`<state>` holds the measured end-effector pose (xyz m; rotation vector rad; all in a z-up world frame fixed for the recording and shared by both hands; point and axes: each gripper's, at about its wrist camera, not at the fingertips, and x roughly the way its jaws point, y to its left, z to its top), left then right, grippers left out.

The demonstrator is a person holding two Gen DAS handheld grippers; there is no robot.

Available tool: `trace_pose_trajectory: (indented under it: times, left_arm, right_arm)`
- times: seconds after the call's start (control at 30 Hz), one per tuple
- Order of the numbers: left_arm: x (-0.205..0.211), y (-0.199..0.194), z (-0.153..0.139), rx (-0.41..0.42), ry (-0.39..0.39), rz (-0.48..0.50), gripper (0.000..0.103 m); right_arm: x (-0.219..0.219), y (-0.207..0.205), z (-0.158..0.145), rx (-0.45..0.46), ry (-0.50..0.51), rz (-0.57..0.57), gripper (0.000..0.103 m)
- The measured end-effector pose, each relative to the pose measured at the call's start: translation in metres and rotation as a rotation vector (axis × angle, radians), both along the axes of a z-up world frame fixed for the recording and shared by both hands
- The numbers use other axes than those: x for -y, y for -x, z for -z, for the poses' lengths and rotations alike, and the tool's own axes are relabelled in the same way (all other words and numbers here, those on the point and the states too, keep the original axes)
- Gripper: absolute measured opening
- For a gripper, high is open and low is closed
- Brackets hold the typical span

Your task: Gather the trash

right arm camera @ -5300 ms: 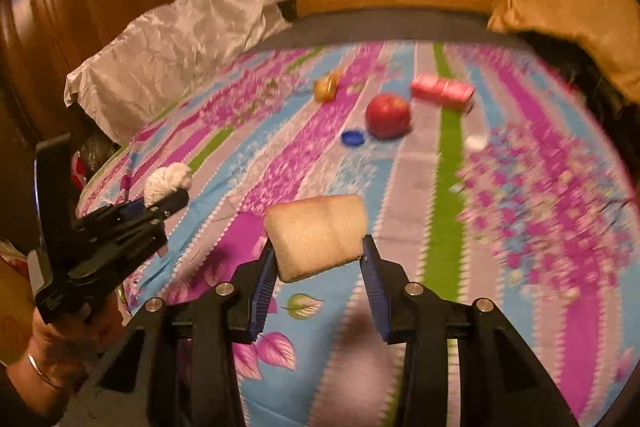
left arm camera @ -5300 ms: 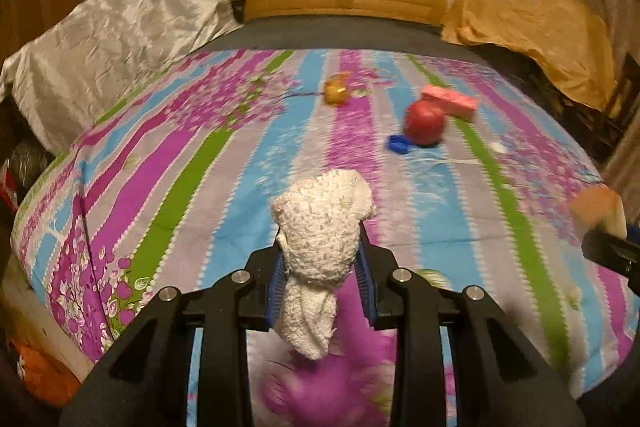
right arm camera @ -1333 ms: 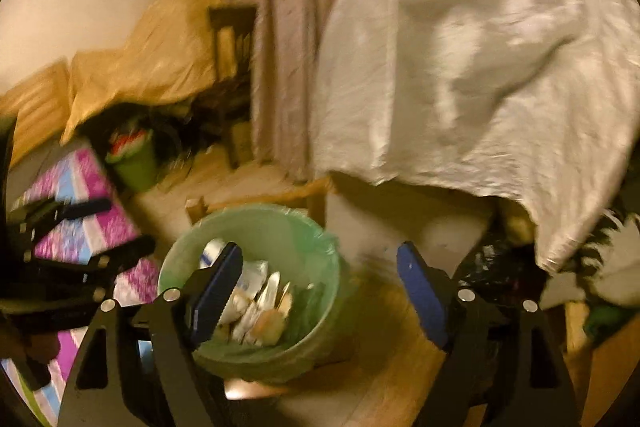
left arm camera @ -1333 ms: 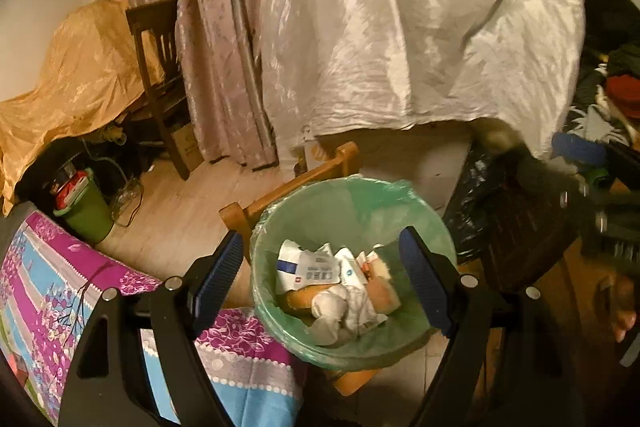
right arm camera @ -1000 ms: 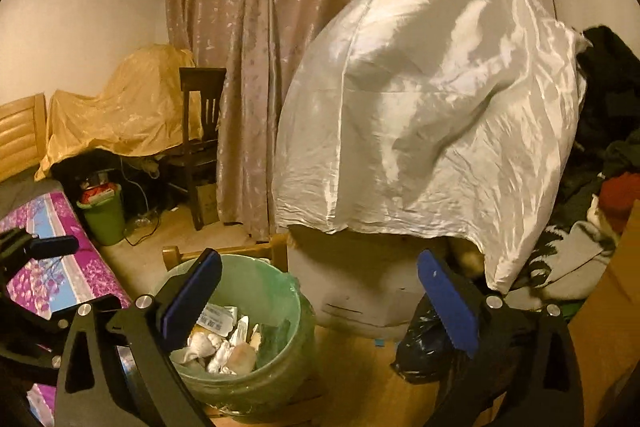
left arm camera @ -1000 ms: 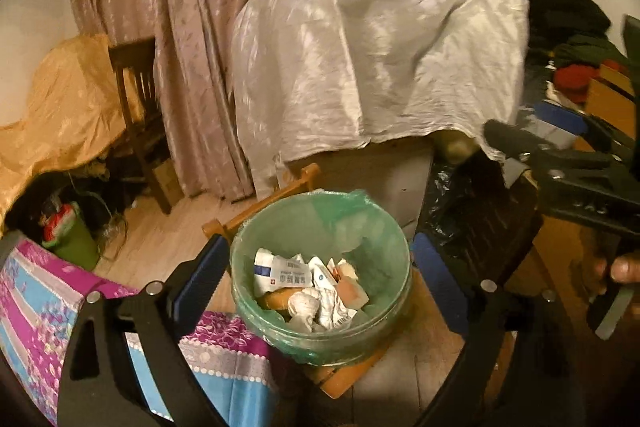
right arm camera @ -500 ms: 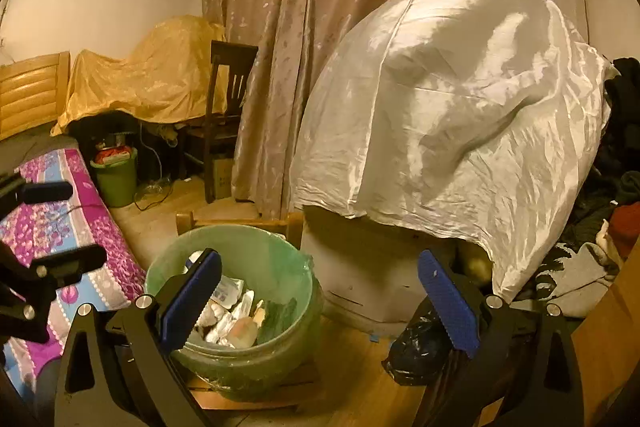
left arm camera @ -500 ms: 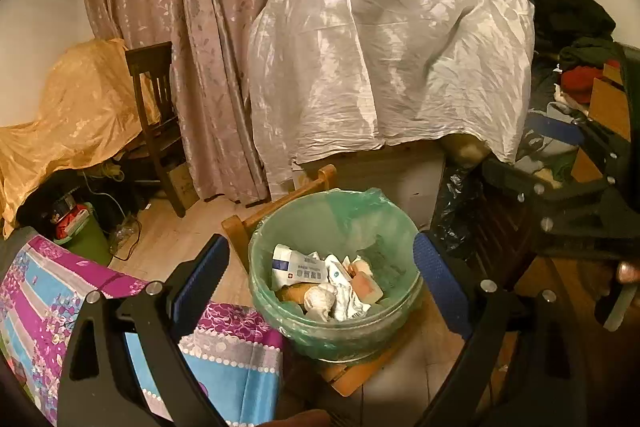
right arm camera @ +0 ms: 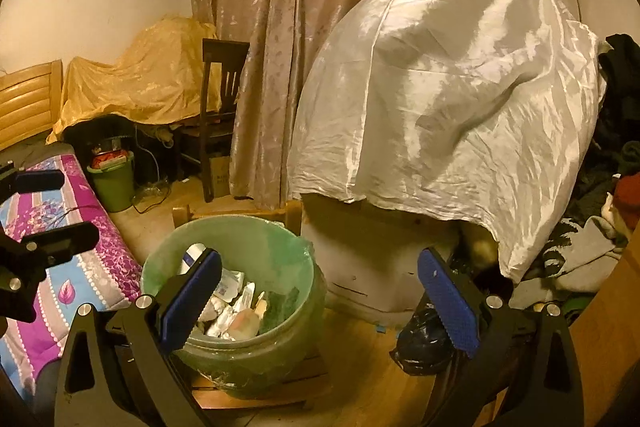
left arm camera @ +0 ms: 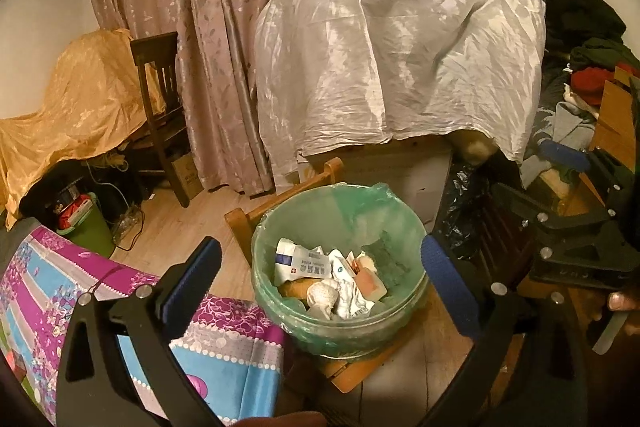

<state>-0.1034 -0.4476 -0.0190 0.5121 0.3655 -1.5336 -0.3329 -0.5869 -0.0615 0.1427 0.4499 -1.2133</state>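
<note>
A green-lined trash bin (left arm camera: 340,191) stands on a low wooden stool (left arm camera: 360,367). Inside lie paper packets (left arm camera: 304,263), a white knitted ball (left arm camera: 322,293) and a pale sponge piece (left arm camera: 370,281). My left gripper (left arm camera: 320,255) hovers above the bin's near side; its jaws are opening and nothing is between the pads. My right gripper (right arm camera: 320,263) is open and empty, just right of the bin (right arm camera: 232,227). Each gripper shows in the other's view: the right gripper (left arm camera: 540,175) at the right edge, the left gripper (right arm camera: 52,209) at the left edge.
The bed's striped floral sheet (left arm camera: 60,287) ends just left of the bin. Behind the bin a box sits under a white cloth (left arm camera: 400,47). A dark chair (left arm camera: 160,99), a small green bucket (left arm camera: 86,227) and a black bag (right arm camera: 424,343) stand around it.
Earlier both grippers held a white knitted item and a sponge over the bed; now both are empty at the bin. Over the last second the right gripper sank a little and the left jaws widened.
</note>
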Motion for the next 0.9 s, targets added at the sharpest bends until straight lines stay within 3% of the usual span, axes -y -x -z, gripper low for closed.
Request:
trace_pose_trajectory:
  times: [0.33, 0.6, 0.9]
  left_arm:
    - [0.006, 0.002, 0.001, 0.015, -0.018, 0.000, 0.097]
    - [0.008, -0.001, -0.004, 0.018, -0.013, -0.020, 0.097]
    - [0.009, -0.001, -0.005, 0.035, -0.026, -0.031, 0.097]
  right_arm:
    - [0.018, -0.013, 0.011, -0.106, -0.104, 0.006, 0.098]
    - [0.022, -0.014, 0.000, -0.079, -0.135, 0.010, 0.098]
    - [0.029, -0.023, -0.002, -0.161, -0.212, 0.017, 0.098]
